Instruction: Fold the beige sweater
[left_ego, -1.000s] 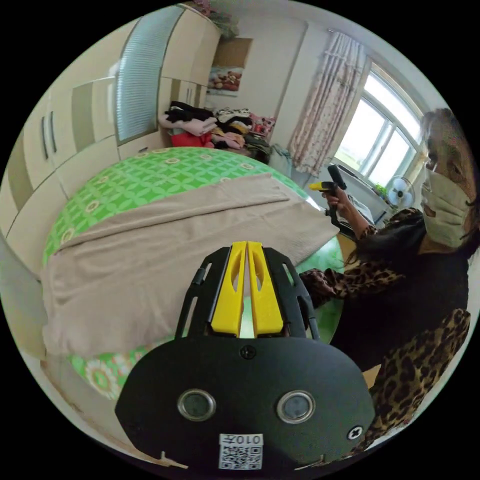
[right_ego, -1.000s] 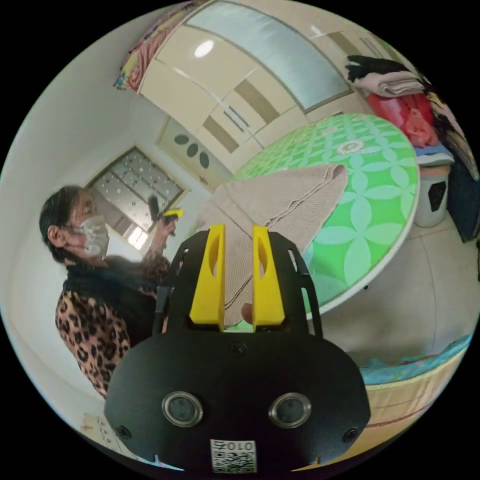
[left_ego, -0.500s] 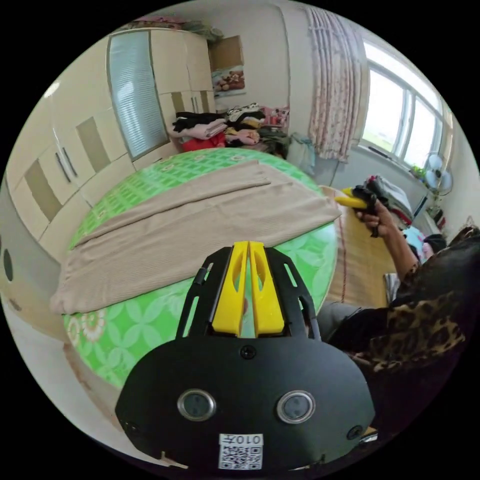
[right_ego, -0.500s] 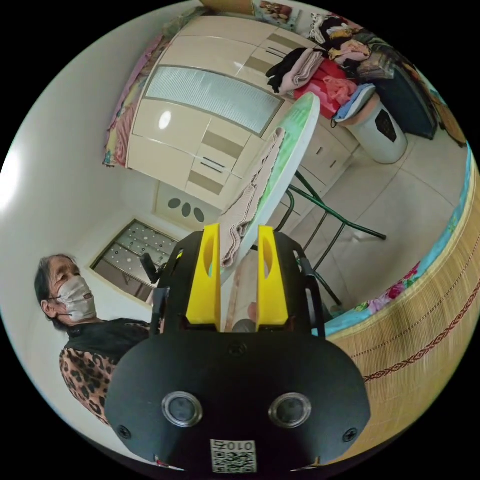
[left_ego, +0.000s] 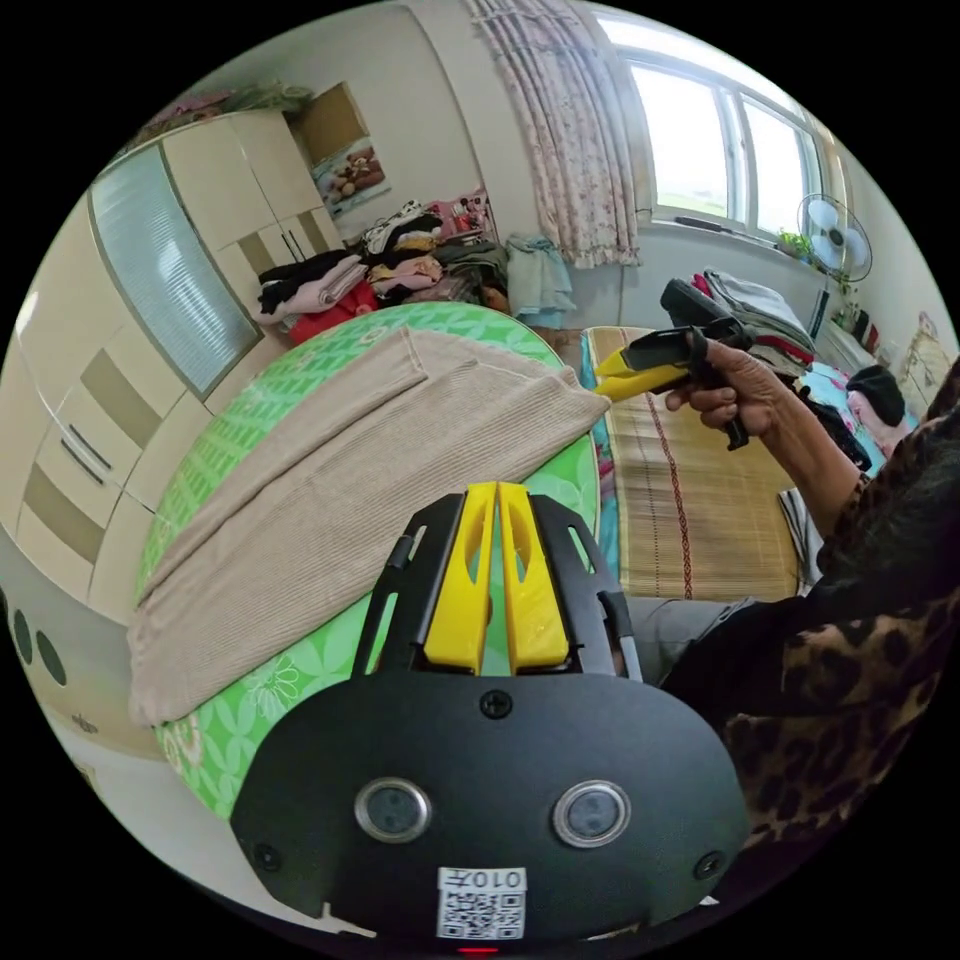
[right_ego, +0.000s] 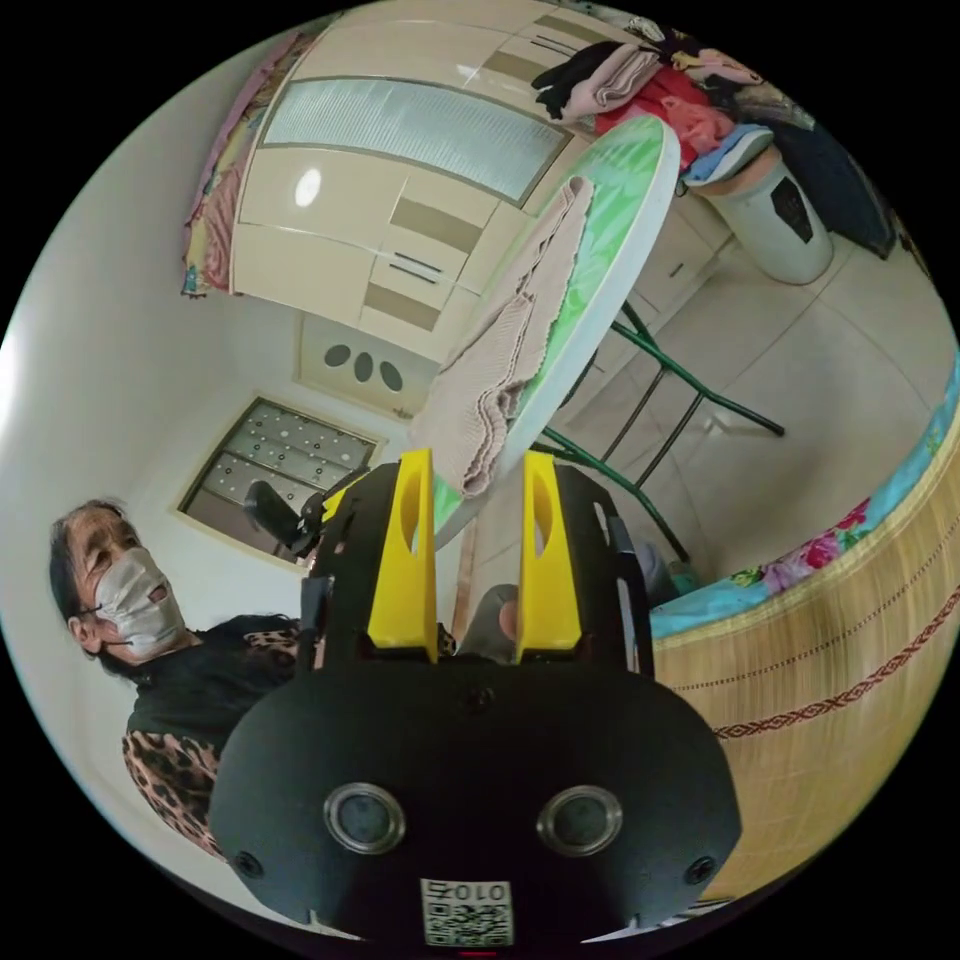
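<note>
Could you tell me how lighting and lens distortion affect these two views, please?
Left gripper view: the window is blown out white, the sweater evenly lit and sharp, the table edge bowed by the fisheye. Right gripper view: a glare spot on the wardrobe, the wall washed pale, and the table seen steeply tilted.

a round table (left_ego: 560, 480) with a green flower-patterned cover stands ahead of the left gripper (left_ego: 495, 520). the beige sweater (left_ego: 330, 490), folded into a long strip, lies flat across it, one end reaching the rim nearest the right gripper (left_ego: 610, 375).
</note>
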